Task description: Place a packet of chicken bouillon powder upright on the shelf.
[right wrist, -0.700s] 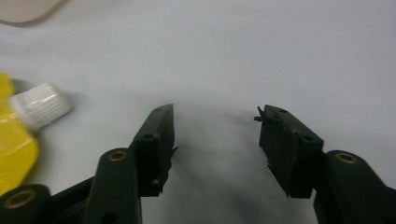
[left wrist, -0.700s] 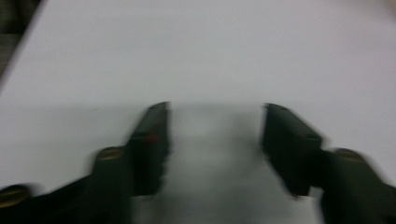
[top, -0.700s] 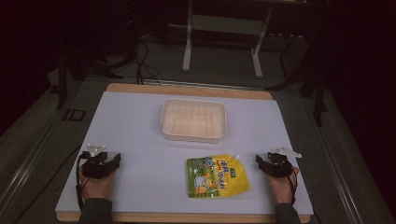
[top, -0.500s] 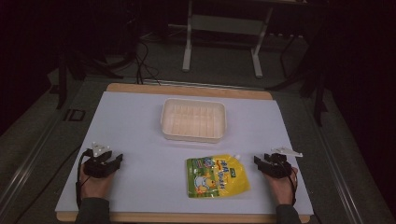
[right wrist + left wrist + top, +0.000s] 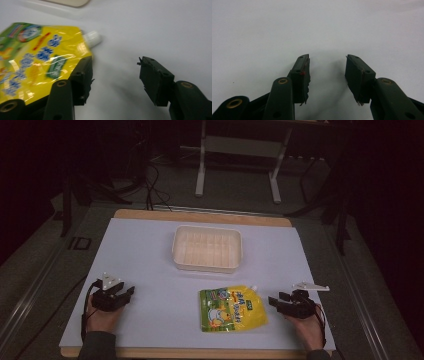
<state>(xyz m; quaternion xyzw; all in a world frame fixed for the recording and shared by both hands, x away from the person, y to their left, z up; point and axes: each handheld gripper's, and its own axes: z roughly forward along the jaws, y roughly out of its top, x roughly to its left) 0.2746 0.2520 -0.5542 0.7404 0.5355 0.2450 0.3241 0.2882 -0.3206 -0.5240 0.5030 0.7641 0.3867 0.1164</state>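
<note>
A yellow and green spouted pouch (image 5: pixel 232 308) lies flat on the white table near the front, its white cap (image 5: pixel 92 38) pointing up and right. My right gripper (image 5: pixel 276 302) rests just right of the pouch, open and holding nothing; in the right gripper view (image 5: pixel 115 68) its left jaw sits beside the pouch's edge (image 5: pixel 37 60). My left gripper (image 5: pixel 127 294) is at the front left, also open over bare table, with nothing between its jaws in the left gripper view (image 5: pixel 327 67).
A cream rectangular tray (image 5: pixel 176 252), with nothing in it, stands beyond the pouch at the table's middle. The table (image 5: pixel 140 250) has a wooden border; dark floor, cables and a metal stand lie beyond its far edge.
Both hands have shifted slightly nearer the front edge of the table. The pouch and tray have not moved.
</note>
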